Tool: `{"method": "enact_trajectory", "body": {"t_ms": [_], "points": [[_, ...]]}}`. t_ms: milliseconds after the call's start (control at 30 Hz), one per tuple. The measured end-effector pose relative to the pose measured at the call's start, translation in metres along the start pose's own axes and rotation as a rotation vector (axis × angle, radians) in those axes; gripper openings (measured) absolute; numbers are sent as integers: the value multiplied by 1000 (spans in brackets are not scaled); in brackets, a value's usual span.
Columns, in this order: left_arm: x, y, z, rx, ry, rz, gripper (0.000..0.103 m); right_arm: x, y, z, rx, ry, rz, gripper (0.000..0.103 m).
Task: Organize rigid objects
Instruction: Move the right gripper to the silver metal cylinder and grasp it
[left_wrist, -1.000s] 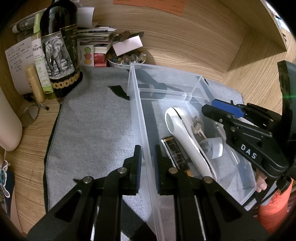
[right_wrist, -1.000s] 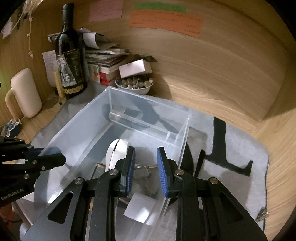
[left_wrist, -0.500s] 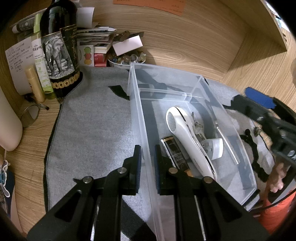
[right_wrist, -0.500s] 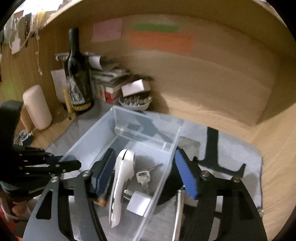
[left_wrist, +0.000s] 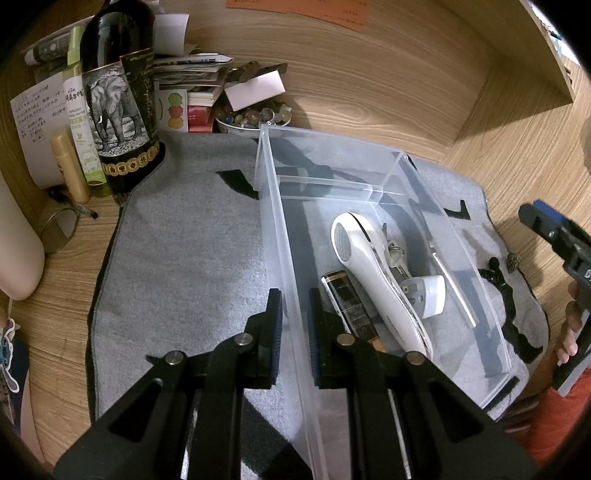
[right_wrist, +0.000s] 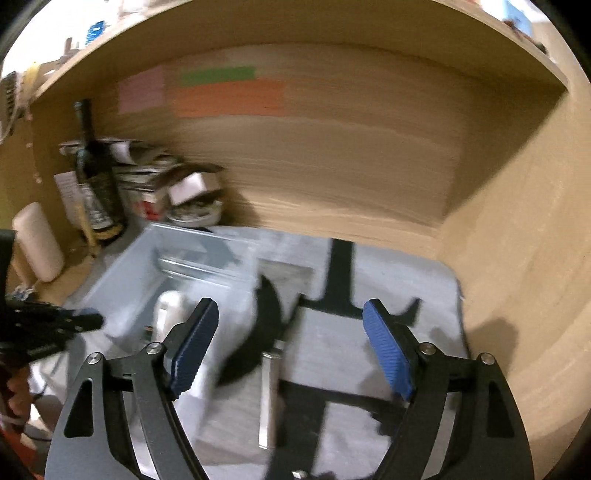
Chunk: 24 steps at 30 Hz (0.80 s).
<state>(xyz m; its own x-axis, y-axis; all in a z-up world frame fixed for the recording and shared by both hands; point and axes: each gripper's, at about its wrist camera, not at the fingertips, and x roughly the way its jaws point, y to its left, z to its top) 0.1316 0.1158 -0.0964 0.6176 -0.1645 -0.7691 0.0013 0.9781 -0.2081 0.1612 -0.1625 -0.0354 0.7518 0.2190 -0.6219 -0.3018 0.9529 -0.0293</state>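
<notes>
The left gripper (left_wrist: 294, 314) pinches the stiff, slippery clear box (left_wrist: 275, 236) by its near-left wall; the right gripper (right_wrist: 291, 347) is wide open

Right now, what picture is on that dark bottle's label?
A black-and-white elephant on the wine bottle, clearest in the left wrist view.

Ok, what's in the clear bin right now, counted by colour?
White: 2 (handheld device, plug adapter)
Black and gold: 1 (slim case)
Bare metal: 1 (key bunch)
Total: 4 in the clear bin
</notes>
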Motion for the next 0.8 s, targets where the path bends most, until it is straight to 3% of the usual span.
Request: {"method": "enact_trajectory", "body": {"t_ms": [267,633,800], "points": [[0,0,0,-2,0,-1,12,27,-19,-34,43,129,-15,78],[1,1,0,-8,0,-7,12,52,9,-67,-46,254,53,76],[1,2,-1,-5,-1,-5,12,65,13,-71,-56,306,87,50]]}}
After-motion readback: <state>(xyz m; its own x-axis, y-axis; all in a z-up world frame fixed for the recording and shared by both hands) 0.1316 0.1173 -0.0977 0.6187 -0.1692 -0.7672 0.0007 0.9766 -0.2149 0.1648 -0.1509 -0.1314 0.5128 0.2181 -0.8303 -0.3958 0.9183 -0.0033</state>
